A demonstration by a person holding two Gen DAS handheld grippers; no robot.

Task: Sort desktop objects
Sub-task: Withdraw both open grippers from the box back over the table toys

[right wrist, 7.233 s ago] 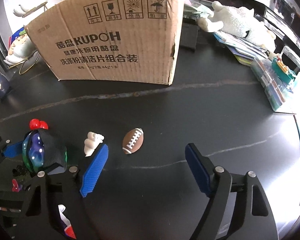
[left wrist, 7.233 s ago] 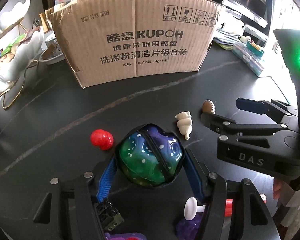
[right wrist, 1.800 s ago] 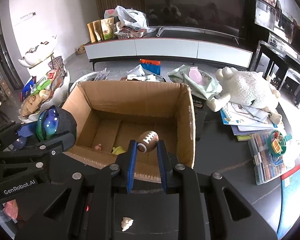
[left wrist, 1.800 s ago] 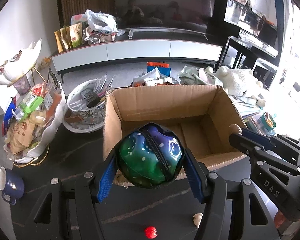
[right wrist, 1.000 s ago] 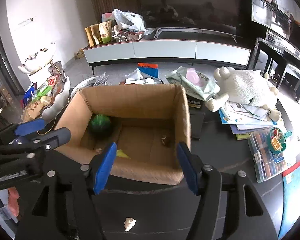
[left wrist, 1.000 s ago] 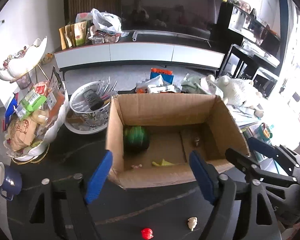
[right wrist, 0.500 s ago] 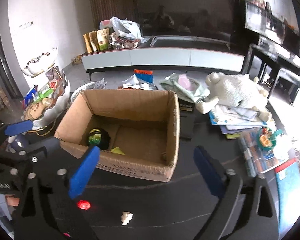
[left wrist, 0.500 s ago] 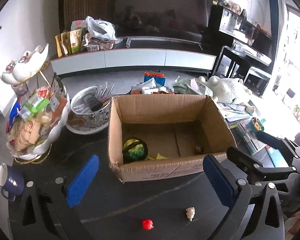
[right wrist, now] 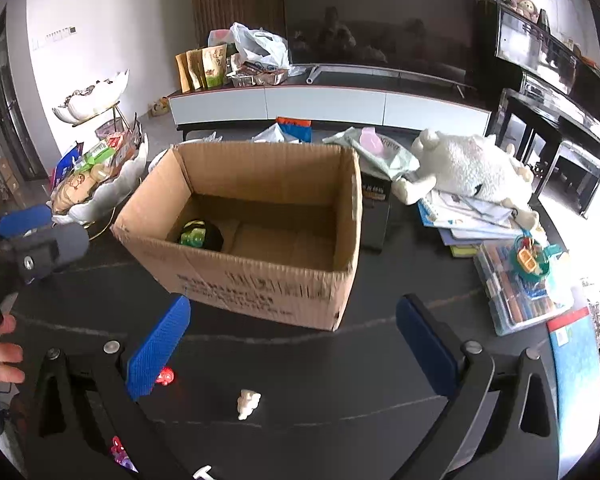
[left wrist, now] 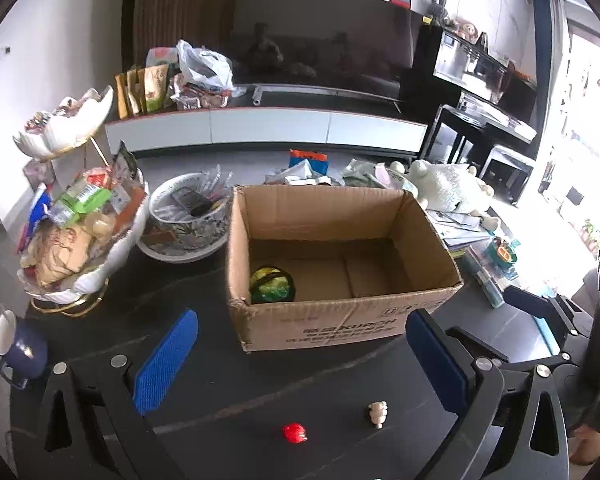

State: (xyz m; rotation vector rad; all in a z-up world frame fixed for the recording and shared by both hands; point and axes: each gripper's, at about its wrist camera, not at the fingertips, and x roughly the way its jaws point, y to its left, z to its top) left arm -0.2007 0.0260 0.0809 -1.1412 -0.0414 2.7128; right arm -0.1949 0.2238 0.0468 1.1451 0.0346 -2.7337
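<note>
An open cardboard box [left wrist: 340,324] stands on the dark table; it also shows in the right wrist view [right wrist: 260,280]. The green and blue ball [left wrist: 272,285] lies inside at its left end, also seen from the right wrist [right wrist: 200,236]. A small red toy [left wrist: 295,433] and a small cream figure [left wrist: 377,413] lie on the table in front of the box; both appear in the right wrist view, red toy [right wrist: 166,376], cream figure [right wrist: 248,403]. My left gripper [left wrist: 300,364] is open and empty above them. My right gripper [right wrist: 292,348] is open and empty.
A white dish of snacks [left wrist: 76,236], a bowl [left wrist: 184,220] and a blue mug [left wrist: 18,354] stand left of the box. A plush sheep [right wrist: 472,168], papers and a crayon case [right wrist: 516,288] lie to the right.
Both grippers let go of their loads over the box: the ball and the small football dropped in. Both have since opened wide and pulled back and up from the box.
</note>
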